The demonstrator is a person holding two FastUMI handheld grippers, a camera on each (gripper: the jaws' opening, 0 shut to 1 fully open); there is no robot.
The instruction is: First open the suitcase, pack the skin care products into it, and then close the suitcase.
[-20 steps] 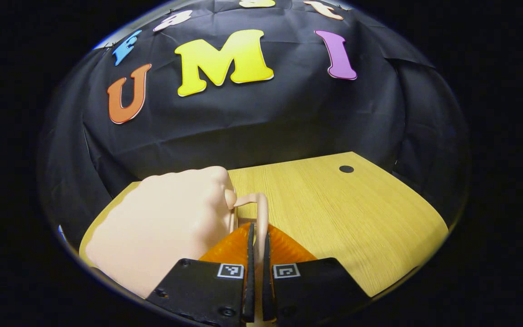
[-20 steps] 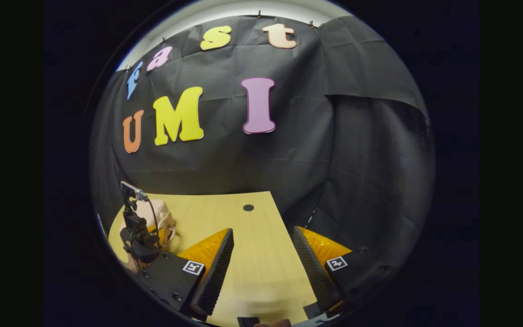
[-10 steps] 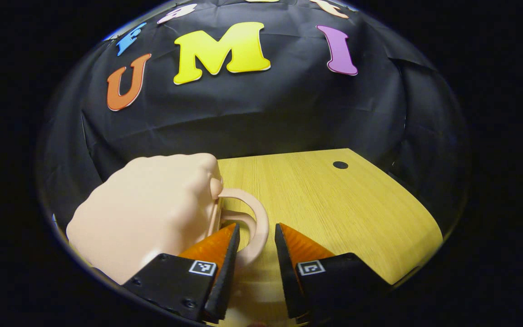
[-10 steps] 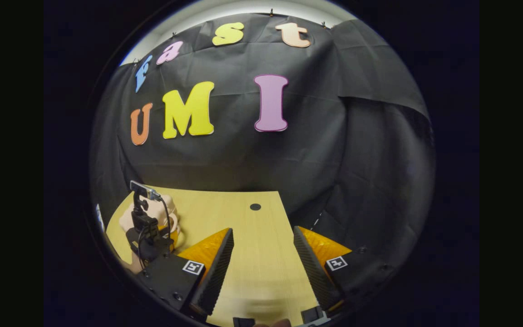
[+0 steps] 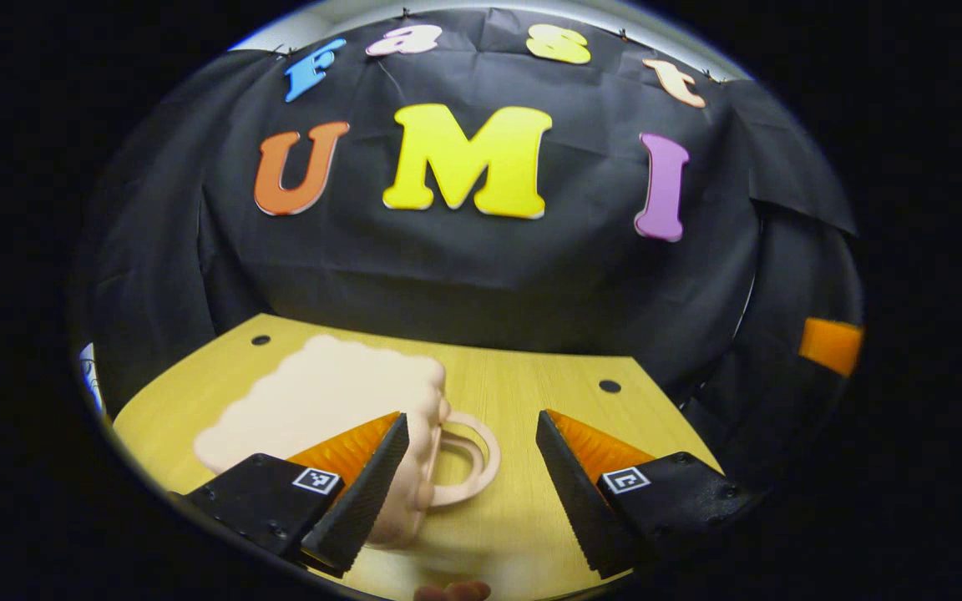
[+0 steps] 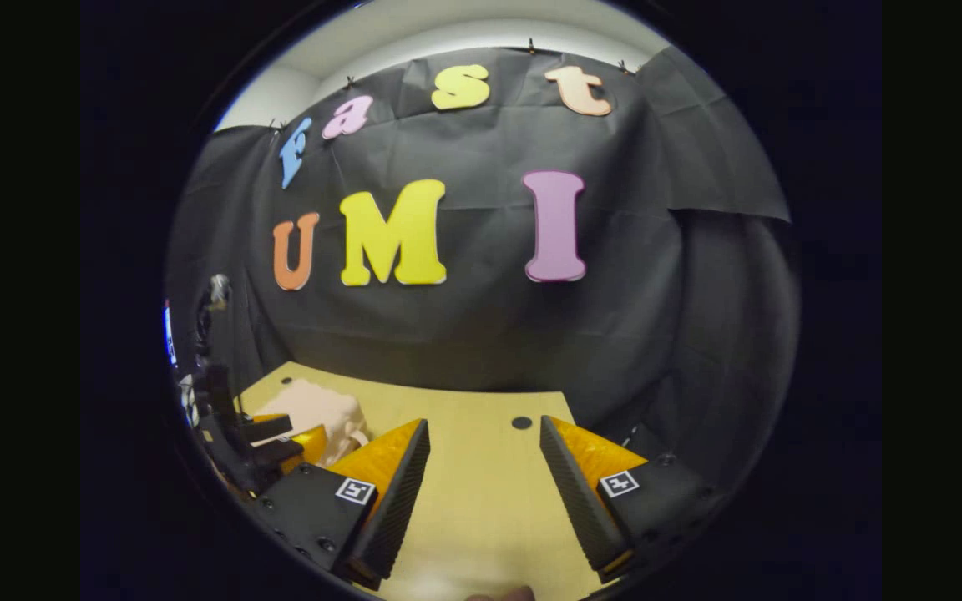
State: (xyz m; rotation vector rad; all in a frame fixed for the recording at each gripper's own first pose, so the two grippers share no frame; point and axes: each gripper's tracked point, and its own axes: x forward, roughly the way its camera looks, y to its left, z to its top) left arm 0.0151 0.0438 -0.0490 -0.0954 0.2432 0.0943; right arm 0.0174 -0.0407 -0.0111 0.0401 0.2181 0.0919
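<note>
One small peach-pink suitcase (image 5: 331, 401) with a scalloped edge lies closed on the wooden table (image 5: 531, 384), its loop handle (image 5: 468, 459) pointing toward the table's middle. The left gripper (image 5: 468, 480) hangs just above it with fingers spread wide, the handle between them but untouched. In the right gripper view, the suitcase (image 6: 318, 417) sits far left, and the right gripper (image 6: 481, 492) is also spread, over bare wood. Two dark round holes (image 5: 610, 386) mark the tabletop.

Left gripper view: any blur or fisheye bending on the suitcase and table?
Left gripper view: suitcase soft, its scalloped edge smeared; table far edge bows with the lens; left gripper fingers sharp. Right gripper view: table edge also curved, right gripper crisp.
</note>
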